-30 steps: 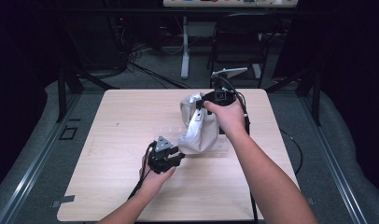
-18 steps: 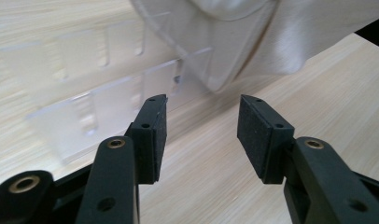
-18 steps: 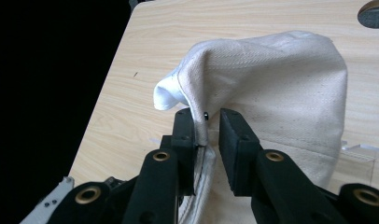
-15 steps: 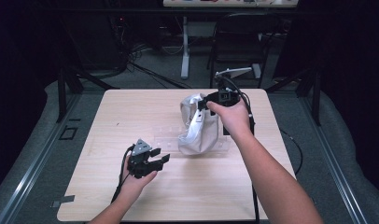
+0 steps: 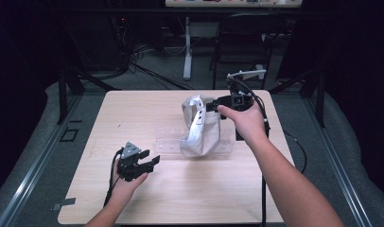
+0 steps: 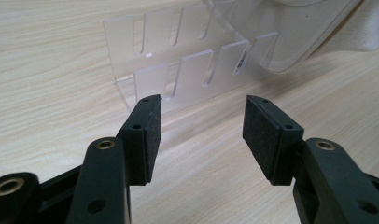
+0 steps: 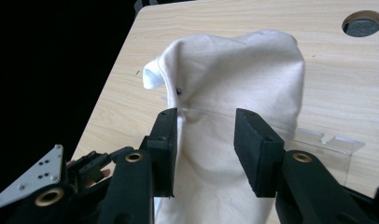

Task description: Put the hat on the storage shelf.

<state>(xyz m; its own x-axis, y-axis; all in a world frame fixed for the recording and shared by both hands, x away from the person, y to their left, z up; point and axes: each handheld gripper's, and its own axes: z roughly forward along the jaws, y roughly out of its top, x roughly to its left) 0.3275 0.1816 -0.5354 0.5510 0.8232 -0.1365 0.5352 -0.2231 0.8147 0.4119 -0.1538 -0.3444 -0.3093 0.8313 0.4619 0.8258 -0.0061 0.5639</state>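
Cream-white cloth bag draped over a clear slotted acrylic rack, mid-table on the pale wooden table.

The bag covers the rack's right end, whose left slots stand bare; bare tabletop lies open all around, with most room left and front. The right gripper sits at the bag's far top, its jaws just opened, cloth between the pads but not pinched. The left gripper, jaws just widened and empty, has drawn back leftward from the bag since a second ago and now hovers near the rack's left end.
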